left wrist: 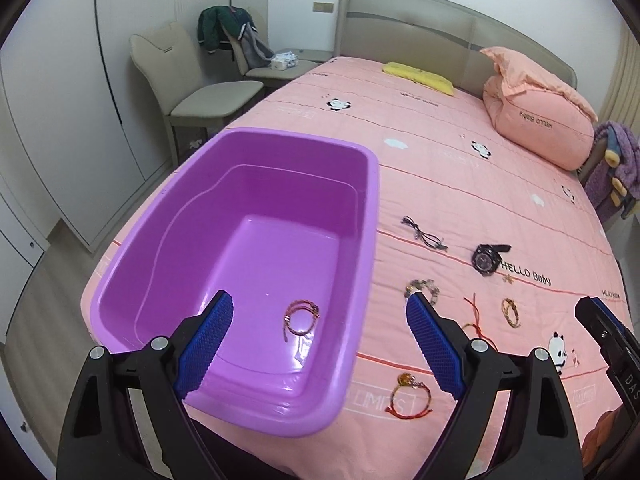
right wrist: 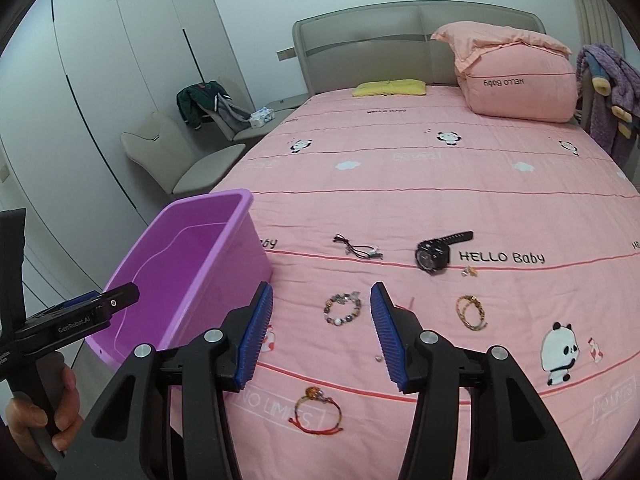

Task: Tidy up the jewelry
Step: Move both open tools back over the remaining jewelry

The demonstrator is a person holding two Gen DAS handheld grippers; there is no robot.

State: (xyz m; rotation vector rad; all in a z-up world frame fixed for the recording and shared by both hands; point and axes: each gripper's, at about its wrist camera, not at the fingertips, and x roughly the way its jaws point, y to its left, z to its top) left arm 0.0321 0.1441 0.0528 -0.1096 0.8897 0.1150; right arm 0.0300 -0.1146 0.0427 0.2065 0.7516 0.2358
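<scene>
My left tongs hang wide open and empty over the purple tub, where one red bracelet already lies on the floor. My right tongs stand half open, holding nothing, with the beaded bracelet framed between them on the bed. Watch at one o'clock, gold bracelet at three, red cord bracelet at six. The tub sits at the bed's corner at nine, likely for short carries; the bed is open elsewhere.
</scene>
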